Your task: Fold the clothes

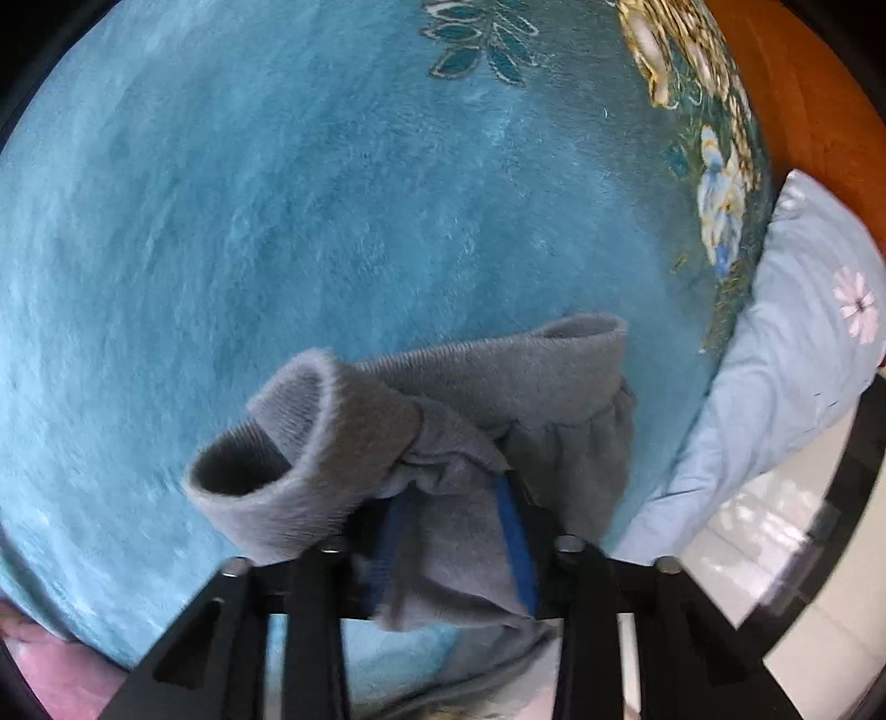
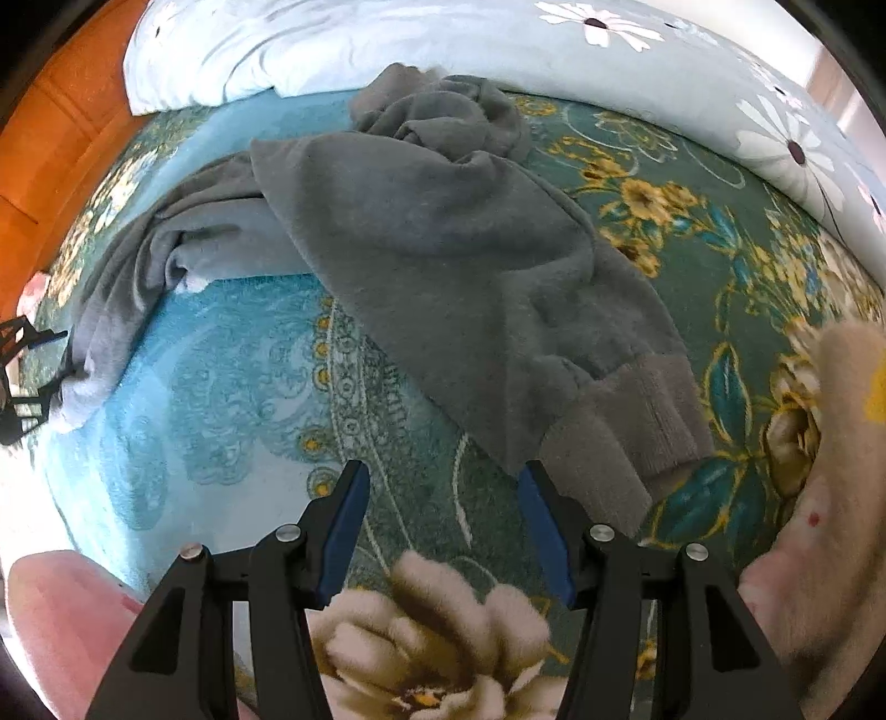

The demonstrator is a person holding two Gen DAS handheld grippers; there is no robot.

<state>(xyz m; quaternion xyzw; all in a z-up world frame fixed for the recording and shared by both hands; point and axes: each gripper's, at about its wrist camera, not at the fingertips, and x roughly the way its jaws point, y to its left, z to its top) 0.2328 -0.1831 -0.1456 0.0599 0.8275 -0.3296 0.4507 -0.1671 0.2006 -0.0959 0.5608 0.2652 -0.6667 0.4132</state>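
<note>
A grey fleece sweatshirt (image 2: pixel 443 260) lies crumpled on a teal floral blanket (image 2: pixel 232 365). One sleeve runs toward my right gripper (image 2: pixel 443 476), its ribbed cuff (image 2: pixel 626 437) just beyond the right fingertip. My right gripper is open and empty above the blanket. My left gripper (image 1: pixel 454 498) is shut on another ribbed cuff (image 1: pixel 310 443) of the sweatshirt, which bunches over the fingers and is lifted above the blanket (image 1: pixel 277 221). The left gripper also shows at the left edge of the right wrist view (image 2: pixel 27 382), holding the other sleeve.
A pale blue daisy-print pillow (image 2: pixel 609 33) lies along the blanket's far edge; it also shows in the left wrist view (image 1: pixel 786 332). An orange wooden bed frame (image 2: pixel 66 111) stands behind. A beige plush item (image 2: pixel 830 471) lies at the right. Pale tiled floor (image 1: pixel 775 531) lies beyond the bed.
</note>
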